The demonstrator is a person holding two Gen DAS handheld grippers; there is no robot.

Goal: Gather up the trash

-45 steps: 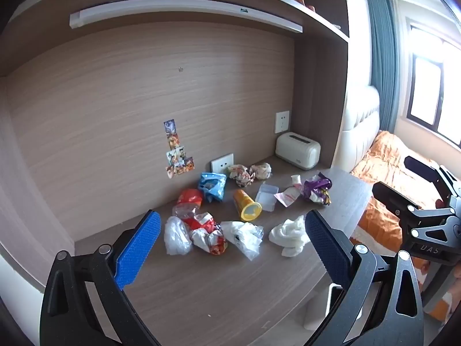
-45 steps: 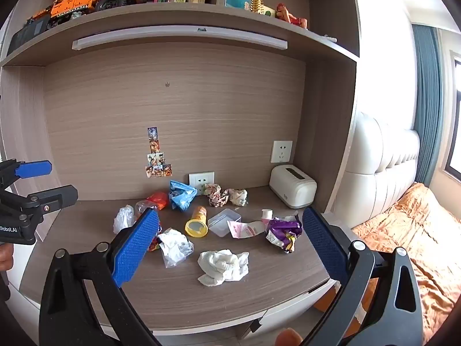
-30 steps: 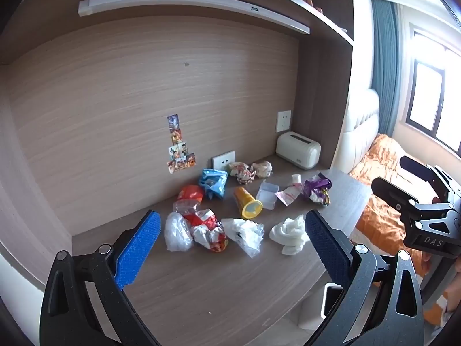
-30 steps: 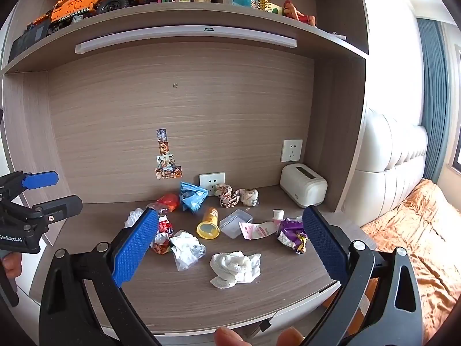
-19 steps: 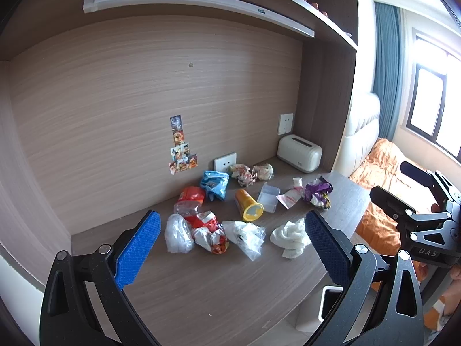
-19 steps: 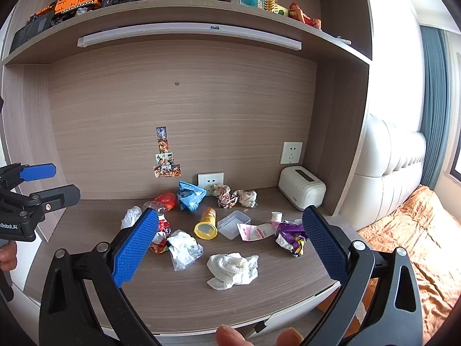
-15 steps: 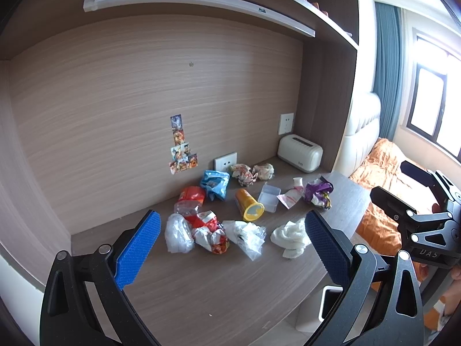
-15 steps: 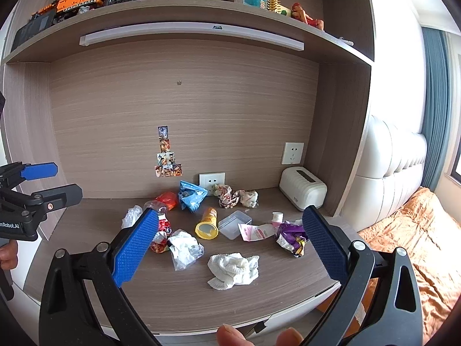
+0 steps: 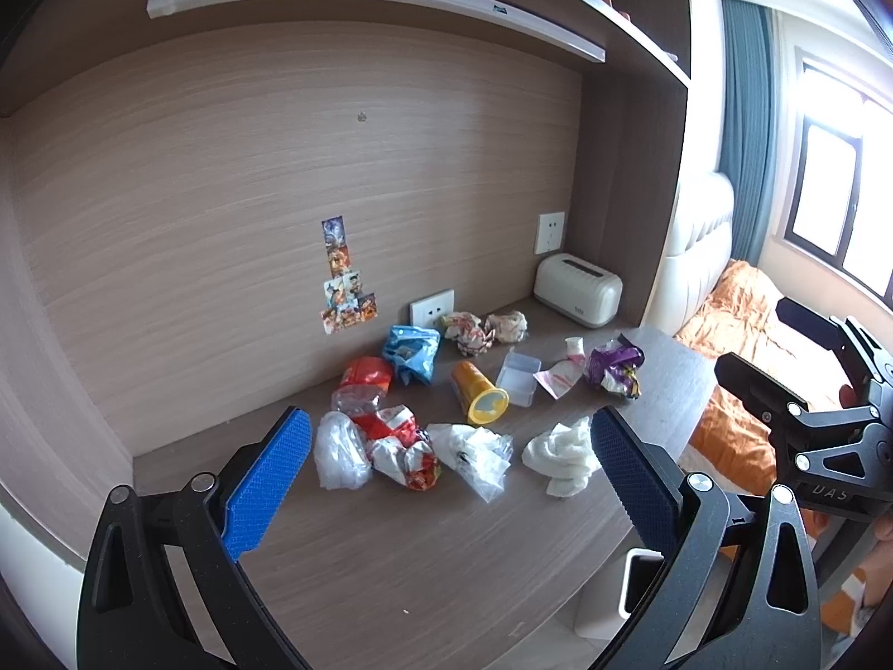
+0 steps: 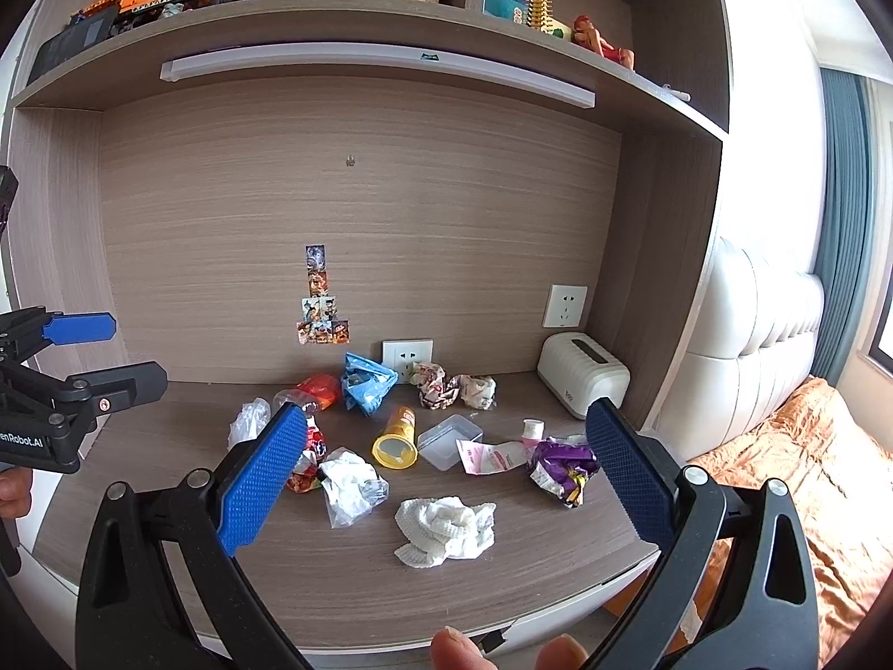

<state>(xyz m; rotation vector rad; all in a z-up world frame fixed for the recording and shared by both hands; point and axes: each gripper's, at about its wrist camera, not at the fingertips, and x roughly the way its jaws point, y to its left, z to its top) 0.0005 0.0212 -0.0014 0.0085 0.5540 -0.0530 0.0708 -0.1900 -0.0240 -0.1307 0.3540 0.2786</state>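
Trash lies scattered on a wooden desk (image 9: 390, 547): a white crumpled tissue (image 9: 561, 455) (image 10: 443, 530), a clear plastic bag (image 9: 474, 449) (image 10: 351, 483), a yellow tube cup (image 9: 480, 393) (image 10: 397, 438), a purple wrapper (image 9: 614, 368) (image 10: 561, 469), a blue bag (image 9: 410, 352) (image 10: 365, 382), red wrappers (image 9: 399, 446), and a clear box (image 9: 519, 377) (image 10: 449, 441). My left gripper (image 9: 446, 474) is open and empty, held back above the desk's near edge. My right gripper (image 10: 441, 480) is open and empty, also held back from the desk.
A white toaster (image 9: 577, 290) (image 10: 583, 374) stands at the back right by the wall sockets. A white bin (image 9: 636, 586) sits below the desk's right end. A shelf (image 10: 335, 17) with toys and books hangs above. An orange-covered bed (image 10: 809, 474) lies to the right.
Both grippers have drifted slightly; the views shifted a little and the trash has not moved. Both stay open.
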